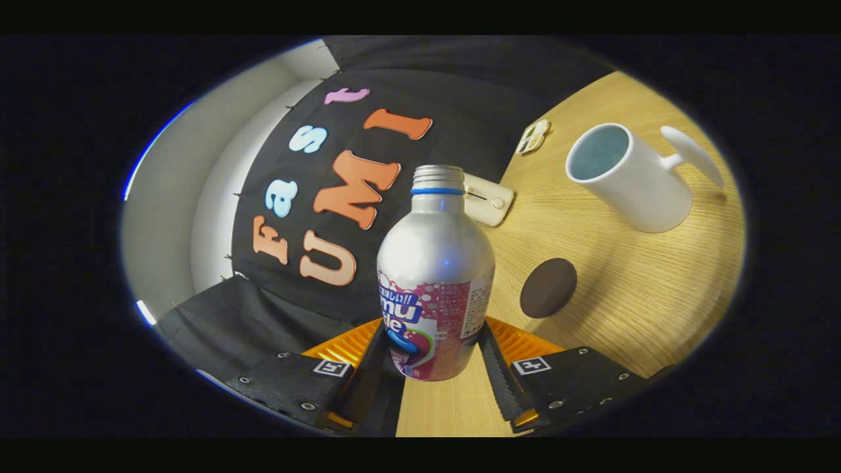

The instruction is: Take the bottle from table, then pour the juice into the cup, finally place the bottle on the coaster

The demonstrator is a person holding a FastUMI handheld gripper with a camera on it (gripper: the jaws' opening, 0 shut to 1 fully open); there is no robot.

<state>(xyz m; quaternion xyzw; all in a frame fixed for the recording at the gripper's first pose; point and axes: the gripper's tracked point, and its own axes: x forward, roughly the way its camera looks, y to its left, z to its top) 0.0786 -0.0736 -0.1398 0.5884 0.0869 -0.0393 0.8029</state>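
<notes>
Silver bottle [435, 276] clamped in gripper [433, 358], table [631, 289] beyond

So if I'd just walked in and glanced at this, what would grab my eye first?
Most likely the silver bottle, uncapped and held between the gripper fingers, which press on its lower sides. Next, the white cup beyond it on the wooden table, leaning in this tilted view with its mouth open. Between bottle and cup lies a dark round coaster, flat on the wood.
</notes>
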